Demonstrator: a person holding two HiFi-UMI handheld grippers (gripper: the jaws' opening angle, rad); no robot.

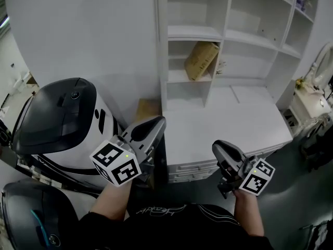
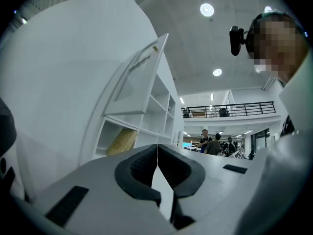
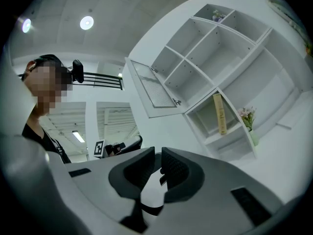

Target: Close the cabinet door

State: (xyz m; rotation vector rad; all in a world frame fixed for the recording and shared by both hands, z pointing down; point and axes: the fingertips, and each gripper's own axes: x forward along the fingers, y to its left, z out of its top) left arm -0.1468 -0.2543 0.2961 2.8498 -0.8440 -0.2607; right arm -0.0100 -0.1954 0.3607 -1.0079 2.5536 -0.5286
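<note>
Your left gripper is pinched together, your right gripper slightly parted and empty; both sit well off the open cabinet door, so a rushed swing could slam it

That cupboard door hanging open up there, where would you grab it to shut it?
Probably the free edge of the cabinet door, farthest from the shelving, coming from its outer side: it is a thin flat panel and no clear handle shows.

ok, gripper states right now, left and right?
Left gripper: closed, jaws together, empty.
Right gripper: jaws slightly apart, nothing between them.
</note>
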